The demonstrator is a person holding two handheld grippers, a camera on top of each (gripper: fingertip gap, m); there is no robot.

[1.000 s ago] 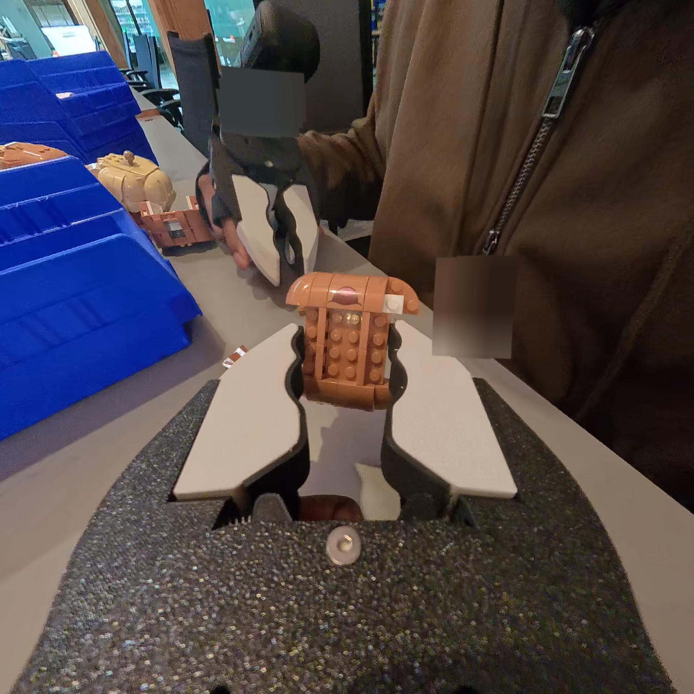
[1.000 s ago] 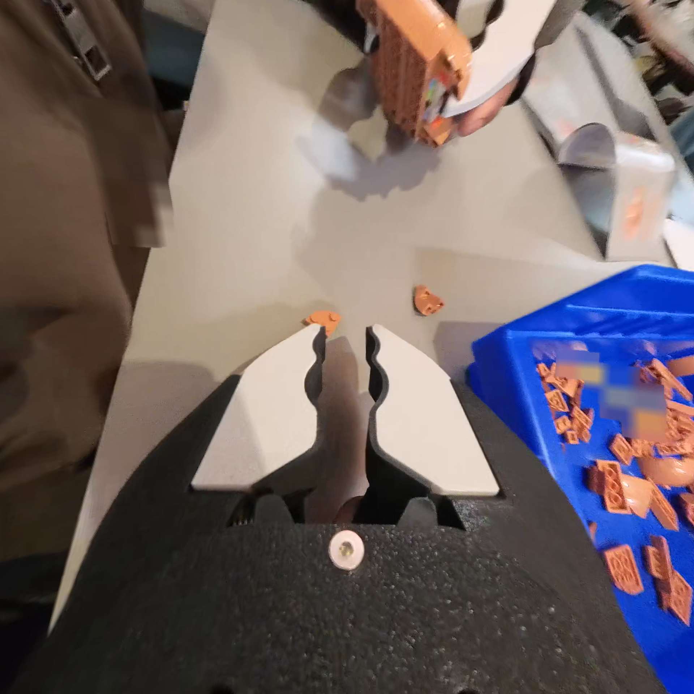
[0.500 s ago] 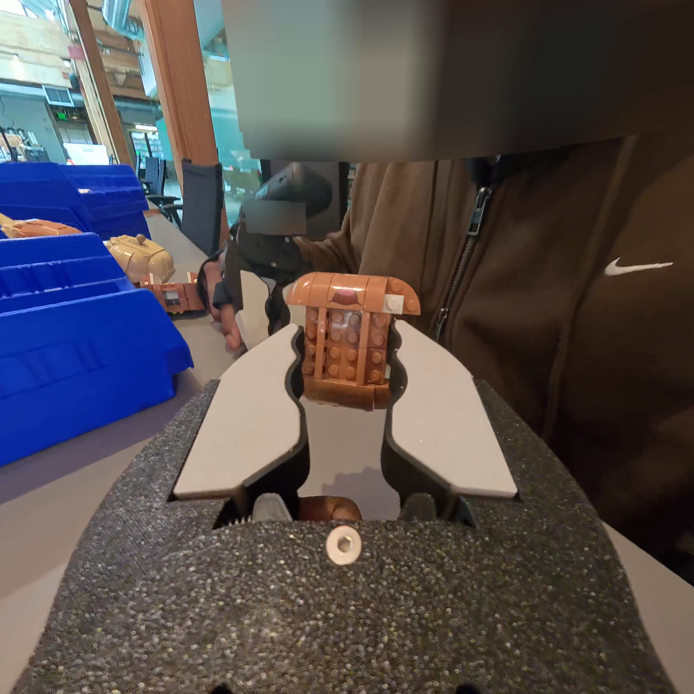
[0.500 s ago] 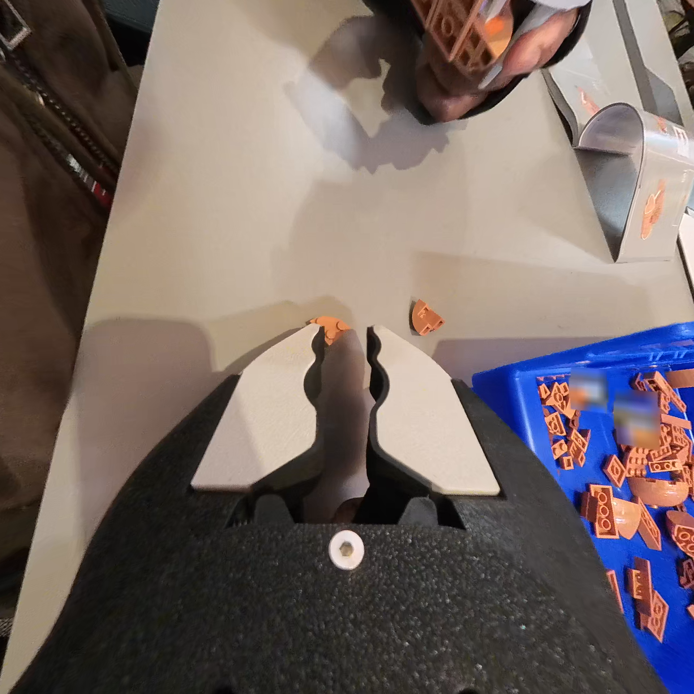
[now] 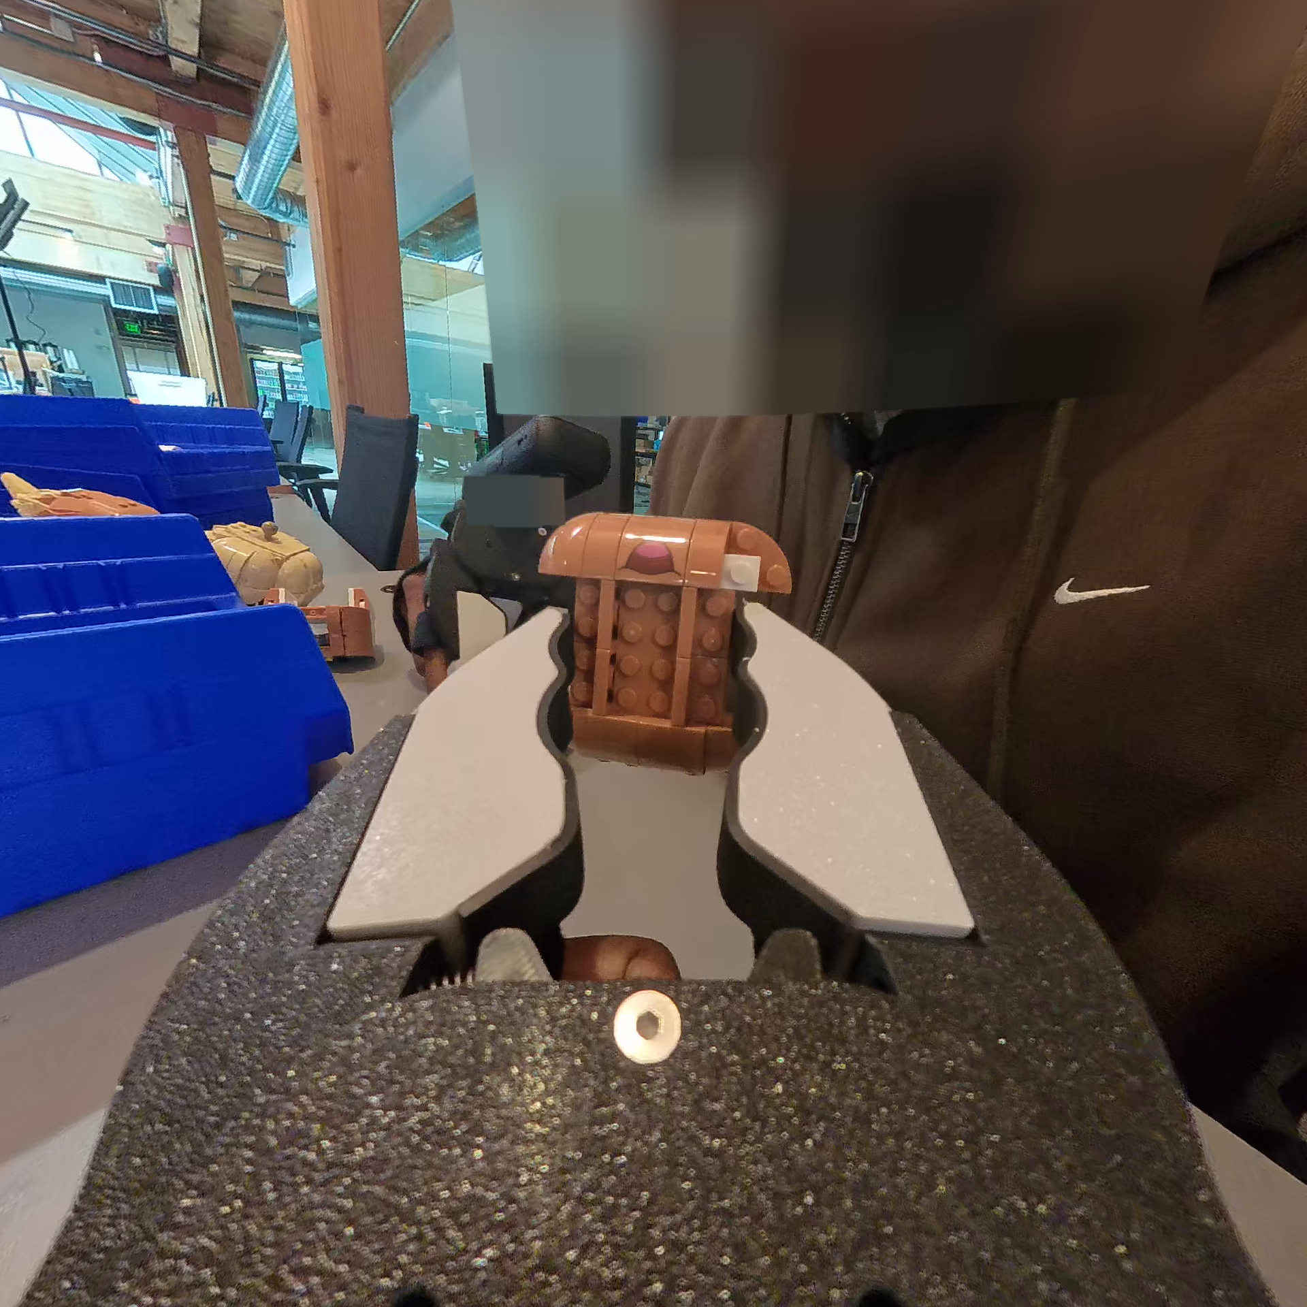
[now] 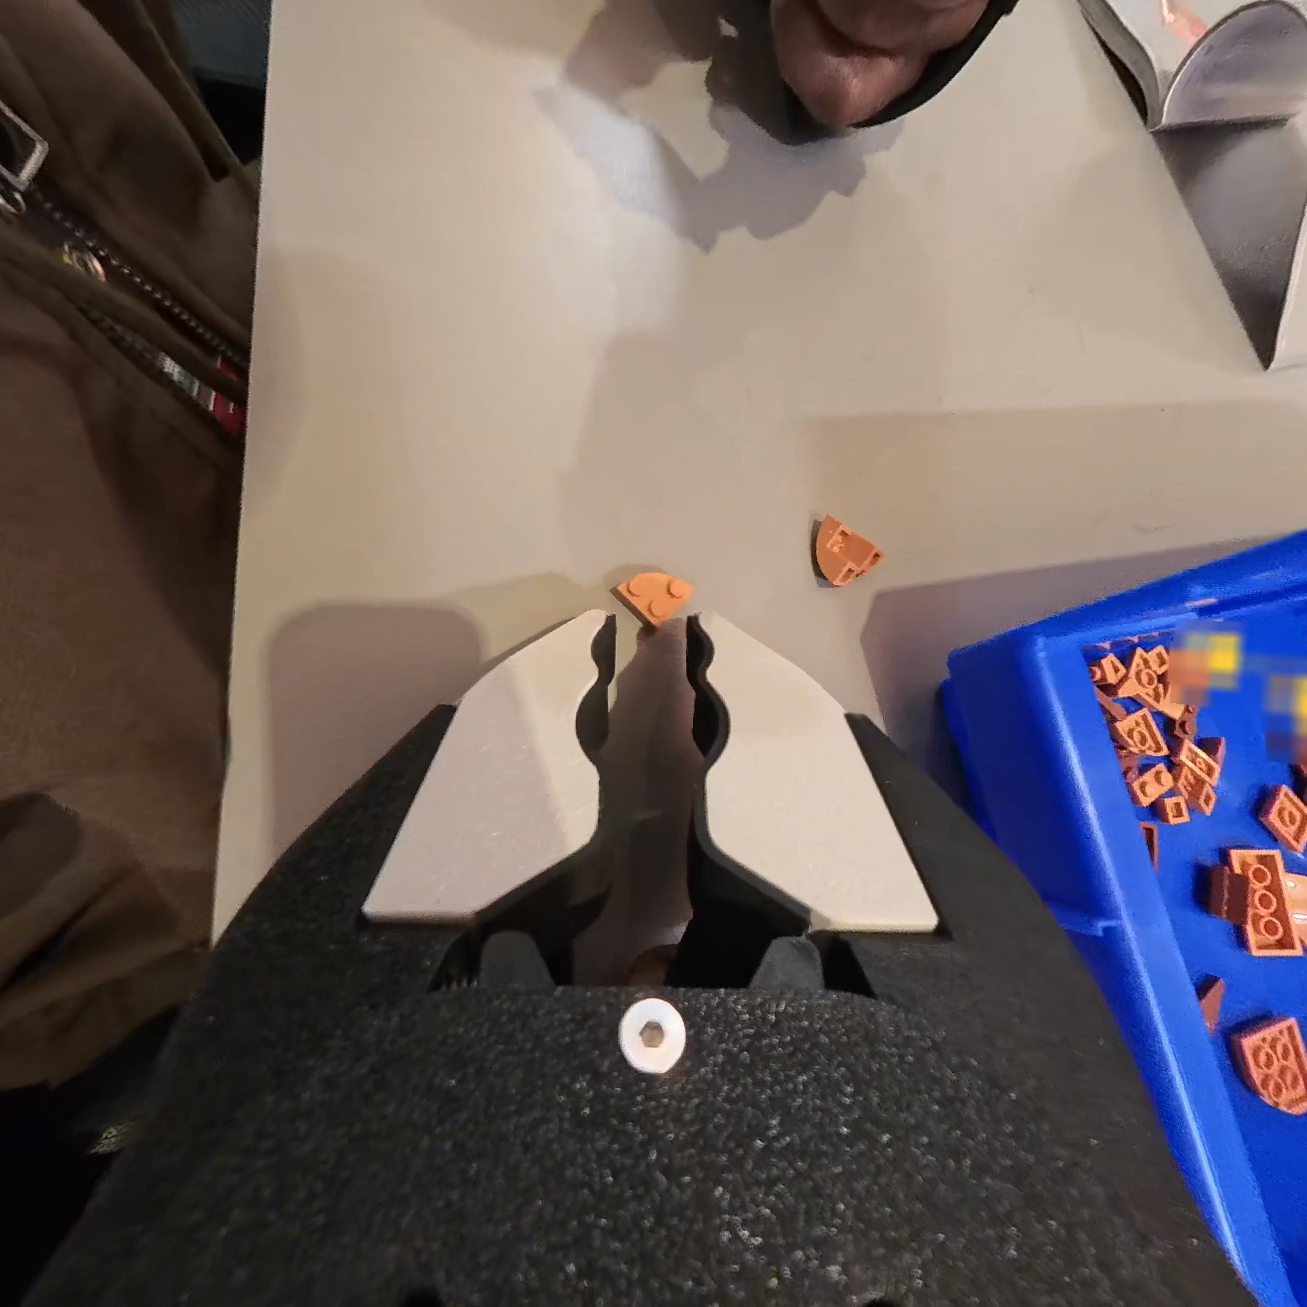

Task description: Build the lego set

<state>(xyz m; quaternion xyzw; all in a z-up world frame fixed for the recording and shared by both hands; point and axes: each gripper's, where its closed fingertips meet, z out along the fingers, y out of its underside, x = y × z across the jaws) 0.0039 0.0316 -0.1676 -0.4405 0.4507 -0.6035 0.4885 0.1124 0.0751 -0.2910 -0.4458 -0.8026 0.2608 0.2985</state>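
Meanwhile, the brown brick assembly [image 5: 651, 643] is clamped studs-out in the left gripper [image 5: 647, 679], apparently to receive a part, while the quarter-round orange plate [image 6: 652, 595] on the table [image 6: 438, 368] is approached by the slightly parted, empty right gripper [image 6: 649, 626].

A white swoosh logo [image 5: 1100, 591] marks the brown hoodie [image 5: 1061, 707]; no writing is legible.

We hold our left gripper [image 5: 651, 679] level and raised off the table, its jaws clamped on a brown brick assembly [image 5: 654, 636]. Our right gripper [image 6: 651, 626] tilts down toward the tabletop, jaws slightly parted, gripping nothing.
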